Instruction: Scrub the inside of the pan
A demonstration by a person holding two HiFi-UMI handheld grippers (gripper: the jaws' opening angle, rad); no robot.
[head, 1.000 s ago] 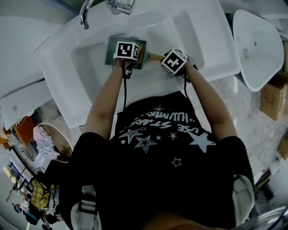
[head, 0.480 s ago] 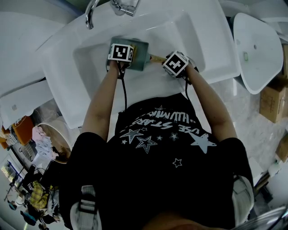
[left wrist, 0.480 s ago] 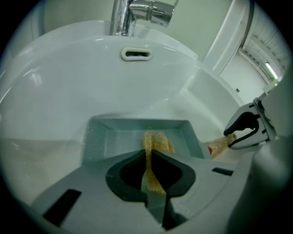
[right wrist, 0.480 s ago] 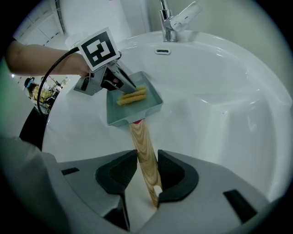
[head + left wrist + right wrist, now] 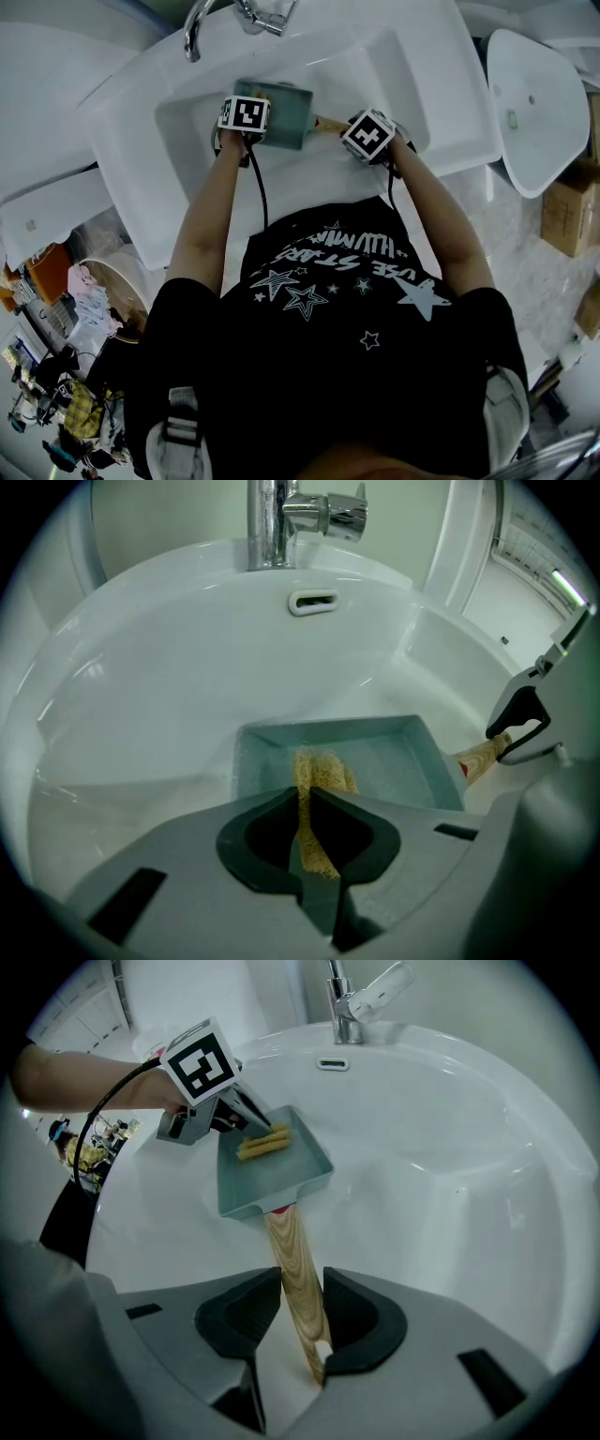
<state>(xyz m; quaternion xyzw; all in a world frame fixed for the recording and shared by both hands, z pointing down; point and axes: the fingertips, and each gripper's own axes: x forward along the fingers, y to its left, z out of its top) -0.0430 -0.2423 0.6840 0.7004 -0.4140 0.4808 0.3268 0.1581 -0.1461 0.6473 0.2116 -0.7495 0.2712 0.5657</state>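
A square grey-green pan (image 5: 287, 111) with a wooden handle (image 5: 328, 122) lies in the white sink (image 5: 403, 66). My left gripper (image 5: 245, 116) points down over the pan's left side, shut on a yellow scouring pad (image 5: 319, 772). The pad's lower end rests on the pan floor (image 5: 384, 761). From the right gripper view, the pad (image 5: 263, 1142) lies inside the pan (image 5: 281, 1177) under the left gripper (image 5: 251, 1125). My right gripper (image 5: 302, 1290) is shut on the wooden handle (image 5: 292, 1260), pads pressed on both sides. It shows in the left gripper view (image 5: 521, 726) at the handle's end (image 5: 480, 758).
A chrome faucet (image 5: 202, 23) stands at the sink's far rim, with an overflow slot (image 5: 313, 601) below it. Another white basin (image 5: 534, 103) sits to the right, with cardboard boxes (image 5: 570, 202) beyond. Clutter lies on the floor at lower left (image 5: 66, 300).
My left gripper has slid leftward across the pan with the scouring pad. The right gripper and the handle have stayed put.
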